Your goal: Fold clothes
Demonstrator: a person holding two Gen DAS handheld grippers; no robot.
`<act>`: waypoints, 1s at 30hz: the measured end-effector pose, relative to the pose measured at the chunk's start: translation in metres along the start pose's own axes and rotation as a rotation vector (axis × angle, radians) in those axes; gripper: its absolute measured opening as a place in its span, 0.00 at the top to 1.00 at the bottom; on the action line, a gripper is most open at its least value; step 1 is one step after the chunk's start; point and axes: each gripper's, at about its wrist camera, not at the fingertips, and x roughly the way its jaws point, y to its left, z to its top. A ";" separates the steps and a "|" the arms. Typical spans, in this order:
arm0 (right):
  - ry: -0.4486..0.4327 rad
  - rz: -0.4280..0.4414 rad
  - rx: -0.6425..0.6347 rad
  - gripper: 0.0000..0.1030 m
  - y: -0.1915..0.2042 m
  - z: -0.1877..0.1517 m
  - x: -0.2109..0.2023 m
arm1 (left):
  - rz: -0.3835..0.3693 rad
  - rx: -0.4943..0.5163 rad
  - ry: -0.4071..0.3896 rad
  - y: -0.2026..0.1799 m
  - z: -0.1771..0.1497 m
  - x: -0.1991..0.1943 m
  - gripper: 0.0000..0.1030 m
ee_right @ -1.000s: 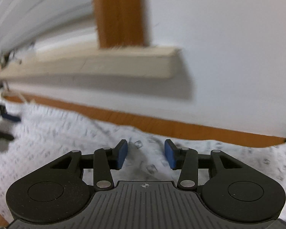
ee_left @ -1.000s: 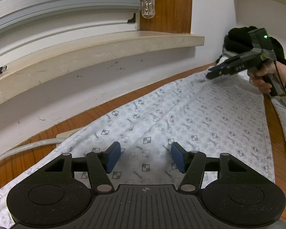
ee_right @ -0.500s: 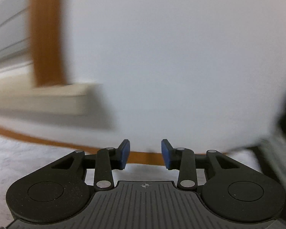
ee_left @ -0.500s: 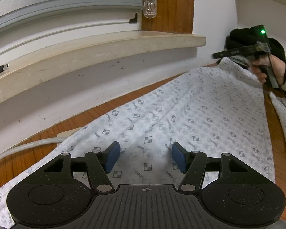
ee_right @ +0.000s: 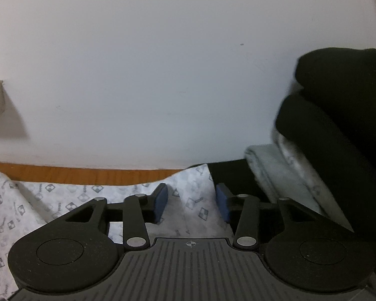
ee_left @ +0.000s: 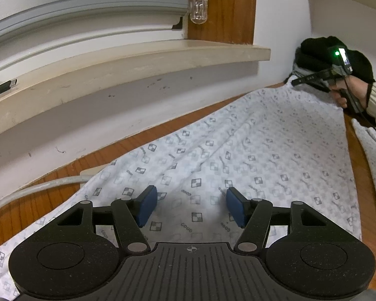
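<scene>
- Garment, white with small checked squares and little printed words, lies spread flat along the wooden bench, from the near left corner to the far right end by the wall
- left gripper hangs low over the near part of the cloth, tilted downward; its blue pads are released and stand well apart, with nothing pinched between them, only the fabric lying flat underneath
- a thick white cable runs along the bench's back edge, and its end slips under the garment's left side
- another piece of the same patterned cloth lies along the bench's right edge, a strip of bare wood between it and the spread garment
- right gripper is at the garment's far corner, held by a hand in a pale sleeve; its jaws are closing, and its own camera shows the pads apart with the raised corner of the cloth between them
- just beyond that corner a grey folded item sits under a heap of black clothing against the wall
- behind the bench a pale window sill juts out, with a black USB plug resting at its left end
</scene>
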 end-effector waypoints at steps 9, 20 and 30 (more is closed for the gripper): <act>-0.033 -0.153 0.082 0.78 -0.031 0.001 -0.016 | -0.007 0.009 0.002 0.001 -0.002 -0.001 0.30; -0.030 0.140 -0.122 0.46 0.042 -0.042 -0.121 | 0.017 -0.020 0.006 0.004 0.002 0.000 0.24; -0.041 0.313 -0.196 0.42 0.126 -0.088 -0.150 | 0.194 -0.080 -0.065 0.021 -0.003 -0.086 0.20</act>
